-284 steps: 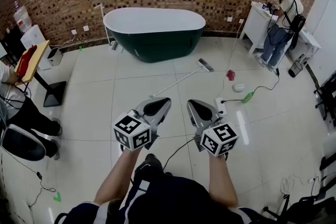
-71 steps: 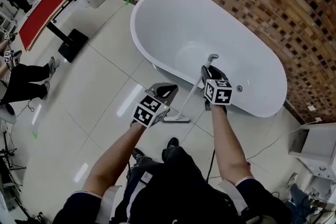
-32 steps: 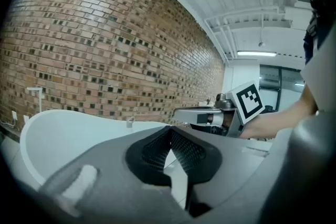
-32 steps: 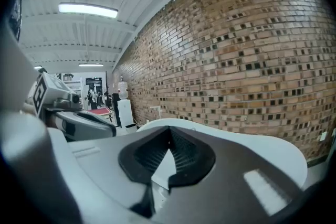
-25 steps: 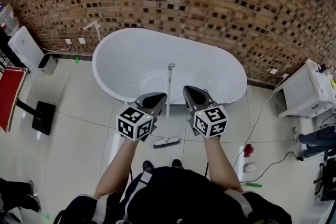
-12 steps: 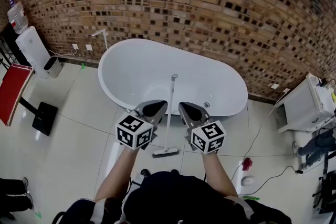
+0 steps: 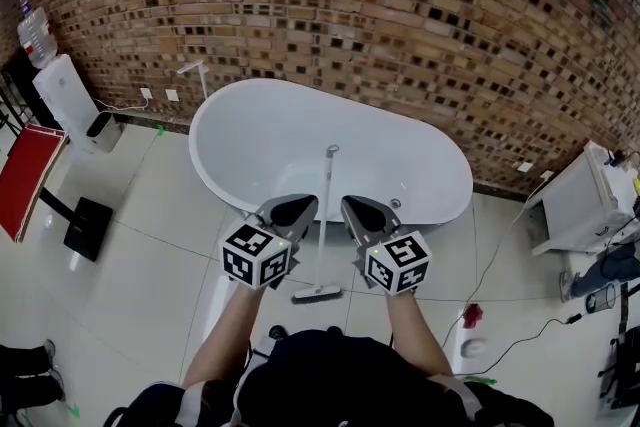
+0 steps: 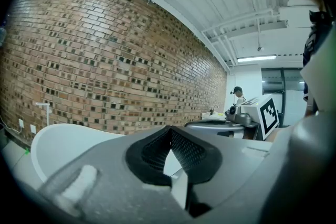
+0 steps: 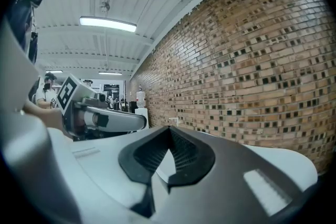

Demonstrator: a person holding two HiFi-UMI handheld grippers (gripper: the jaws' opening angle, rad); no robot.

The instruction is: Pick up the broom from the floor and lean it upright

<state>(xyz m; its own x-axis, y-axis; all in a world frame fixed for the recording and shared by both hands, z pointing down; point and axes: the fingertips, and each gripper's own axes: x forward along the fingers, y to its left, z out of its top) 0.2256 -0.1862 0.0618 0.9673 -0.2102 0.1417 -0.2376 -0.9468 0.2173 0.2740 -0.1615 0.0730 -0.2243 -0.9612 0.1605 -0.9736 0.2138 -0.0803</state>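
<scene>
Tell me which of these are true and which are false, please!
1. The broom stands leaning on the bathtub, with its head on the floor. True.
2. The right gripper is holding the broom. False: its jaws are shut on nothing, and the broom stands by itself between the two grippers.
3. The wall behind the bathtub is made of bricks. True.
4. The left gripper has its jaws wide open. False: they are shut, with nothing between them.
5. A small red thing lies inside the bathtub. False: it lies on the floor, off to the right of the tub.
</scene>
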